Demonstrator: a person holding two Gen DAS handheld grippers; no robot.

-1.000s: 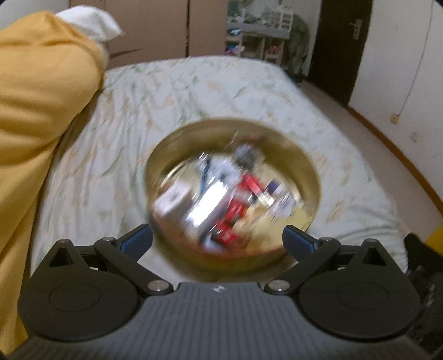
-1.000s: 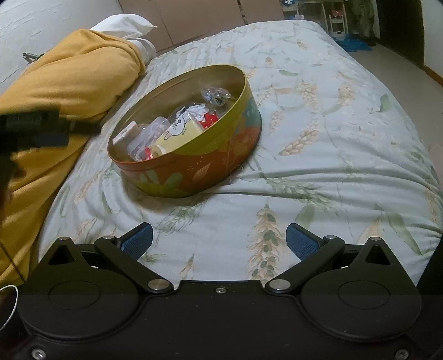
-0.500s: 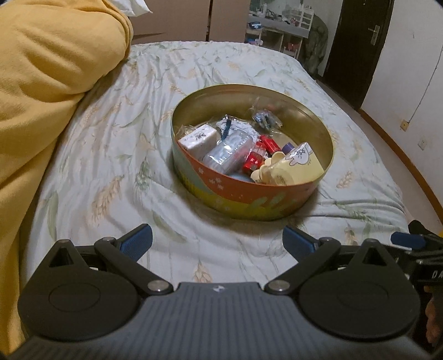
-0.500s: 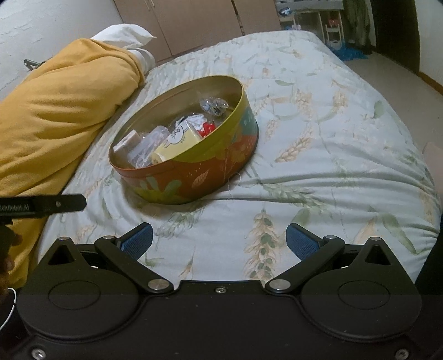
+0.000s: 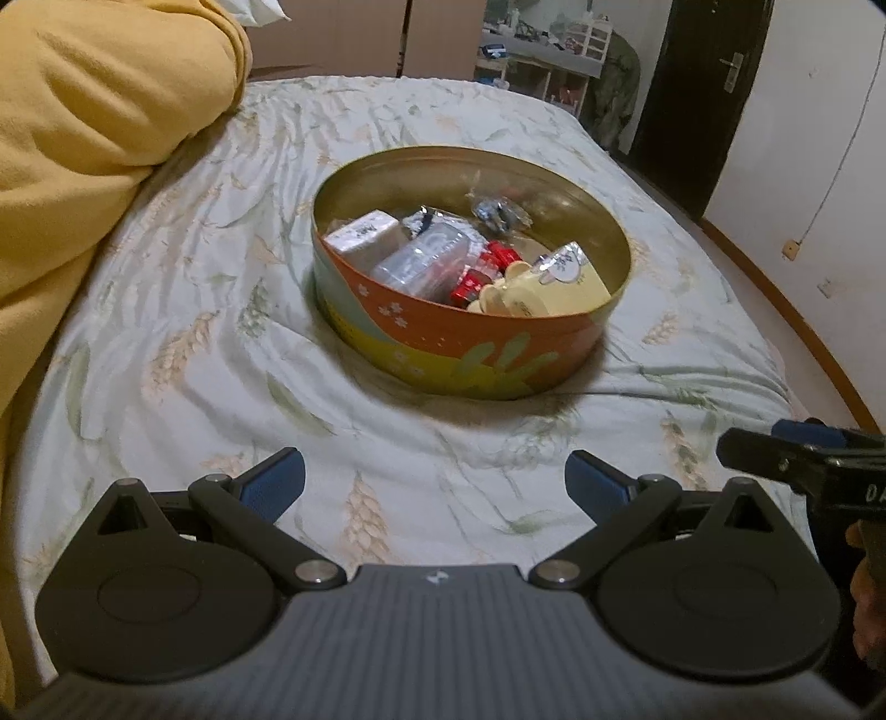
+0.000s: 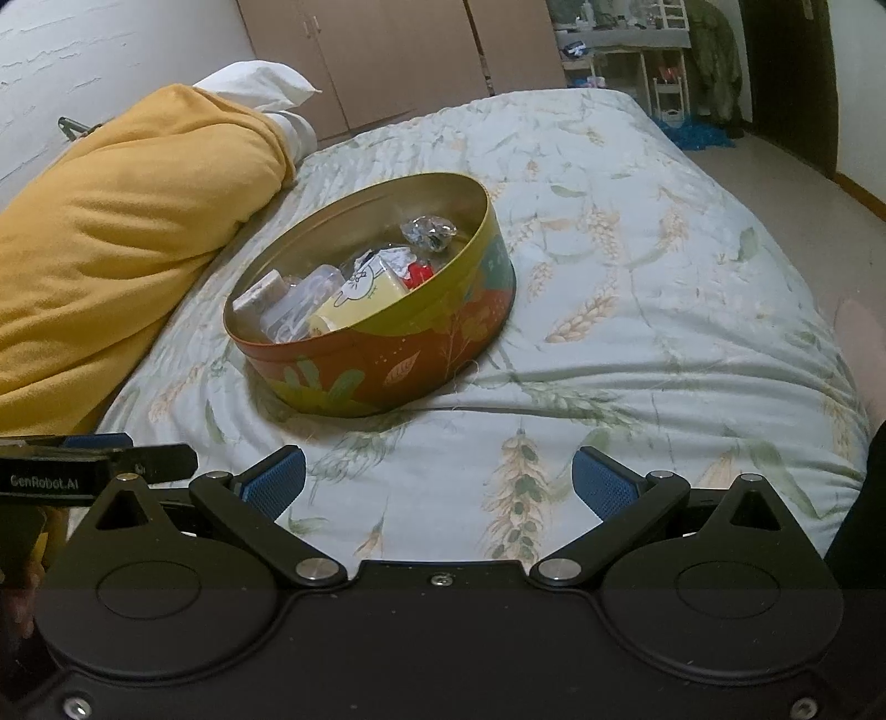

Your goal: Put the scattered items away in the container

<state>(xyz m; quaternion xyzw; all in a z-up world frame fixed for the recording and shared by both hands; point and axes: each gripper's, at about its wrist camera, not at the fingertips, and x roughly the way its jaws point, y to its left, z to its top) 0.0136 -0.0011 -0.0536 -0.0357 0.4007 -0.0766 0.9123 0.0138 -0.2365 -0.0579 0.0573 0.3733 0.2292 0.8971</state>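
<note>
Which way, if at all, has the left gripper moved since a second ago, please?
Yes: the left gripper has drawn back from beside the tin, toward the camera.

The room I look into is dim and warm-toned, lit softly from overhead with no hard beam. Colours come out muted and a little grainy in both my views. The round tin [image 5: 470, 338] throws only a faint, soft shadow onto the bedspread [image 5: 183, 354] on its near side. Its gold inner wall catches a dull sheen, without true glare. The crinkled clear wrapper [image 6: 429, 232] inside gives small bright glints. Both views are mostly sharp now, though fine print on the things in the tin stays unreadable. My fisheye lenses bend the bed's edges and the far door [image 5: 698, 99] into curves, and the corners fall to black. The far shelves [image 6: 626, 44] are soft and hazy.
</note>
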